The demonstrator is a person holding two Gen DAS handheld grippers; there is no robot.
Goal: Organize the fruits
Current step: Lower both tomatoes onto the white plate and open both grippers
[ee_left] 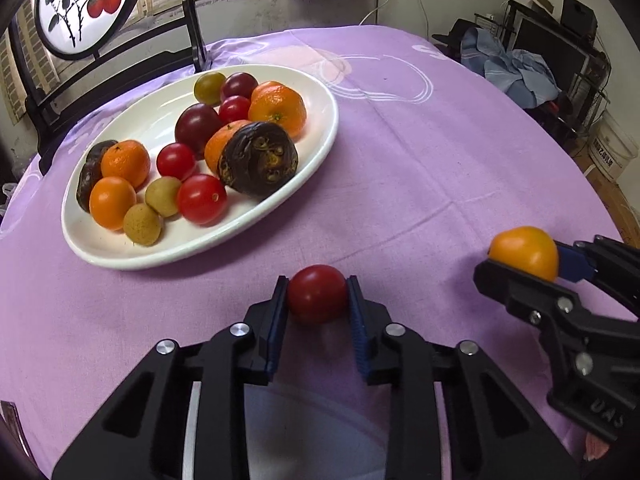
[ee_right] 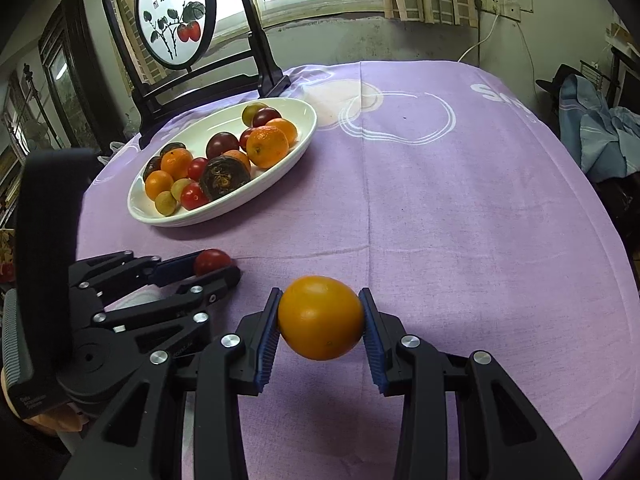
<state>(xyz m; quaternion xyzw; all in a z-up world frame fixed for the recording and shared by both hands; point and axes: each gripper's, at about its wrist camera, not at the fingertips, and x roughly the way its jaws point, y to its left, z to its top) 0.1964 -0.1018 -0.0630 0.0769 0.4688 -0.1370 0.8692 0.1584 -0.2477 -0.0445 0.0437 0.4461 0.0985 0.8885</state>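
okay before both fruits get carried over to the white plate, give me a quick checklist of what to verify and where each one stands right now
1. Left gripper shut on the red tomato, one finger on each side: ok.
2. Right gripper shut on the orange fruit, held between both fingers: ok.
3. The two grippers apart, not touching each other: ok.
4. Purple tablecloth between the grippers and the white plate free of obstacles: ok.
5. Open spot on the plate: bare rim area on the far left side and along the near edge: ok.
6. Whether the tomato is lifted off the cloth: cannot tell.
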